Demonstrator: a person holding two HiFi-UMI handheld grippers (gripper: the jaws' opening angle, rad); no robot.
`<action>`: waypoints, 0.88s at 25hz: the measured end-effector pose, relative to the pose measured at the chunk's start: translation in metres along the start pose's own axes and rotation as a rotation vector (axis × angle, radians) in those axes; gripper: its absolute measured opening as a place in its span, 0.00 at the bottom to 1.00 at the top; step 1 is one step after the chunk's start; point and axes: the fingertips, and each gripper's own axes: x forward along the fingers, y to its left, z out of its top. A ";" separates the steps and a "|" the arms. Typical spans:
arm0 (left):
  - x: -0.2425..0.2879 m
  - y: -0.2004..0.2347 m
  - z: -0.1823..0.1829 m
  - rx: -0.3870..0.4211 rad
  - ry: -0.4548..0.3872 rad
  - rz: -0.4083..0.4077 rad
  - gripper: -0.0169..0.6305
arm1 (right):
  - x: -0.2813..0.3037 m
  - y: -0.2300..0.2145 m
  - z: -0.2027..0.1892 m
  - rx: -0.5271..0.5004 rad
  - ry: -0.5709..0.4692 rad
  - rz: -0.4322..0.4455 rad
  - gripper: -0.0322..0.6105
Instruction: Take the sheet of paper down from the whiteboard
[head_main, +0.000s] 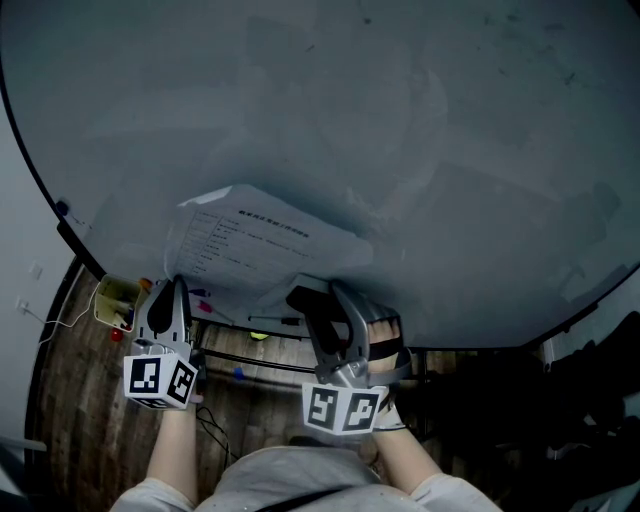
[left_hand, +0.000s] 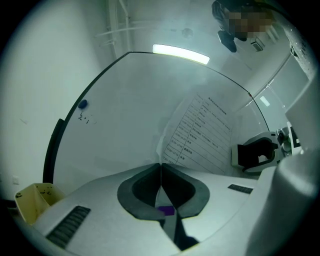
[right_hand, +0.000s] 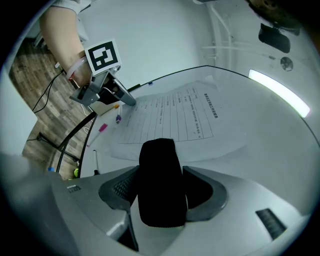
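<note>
A printed sheet of paper lies against the whiteboard, rumpled along its lower edge. My left gripper is at the sheet's lower left corner, its jaws shut with the paper's edge pinched between them. My right gripper is below the sheet's lower right part. Its jaws stand wide, closed on a black eraser block that sticks out toward the board.
A yellow box hangs at the board's lower left. A pink marker and a purple one lie on the board's ledge. A blue magnet sits near the left frame. Below is wood floor with cables.
</note>
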 end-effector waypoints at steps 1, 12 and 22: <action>0.000 0.000 0.001 -0.001 0.002 0.003 0.05 | 0.000 0.000 0.000 0.001 0.000 -0.001 0.47; -0.006 0.007 0.004 0.016 -0.009 0.038 0.05 | -0.001 -0.001 -0.001 0.012 0.003 -0.006 0.47; -0.009 0.009 0.012 0.001 -0.023 0.052 0.05 | -0.001 -0.001 0.000 0.013 0.003 -0.011 0.47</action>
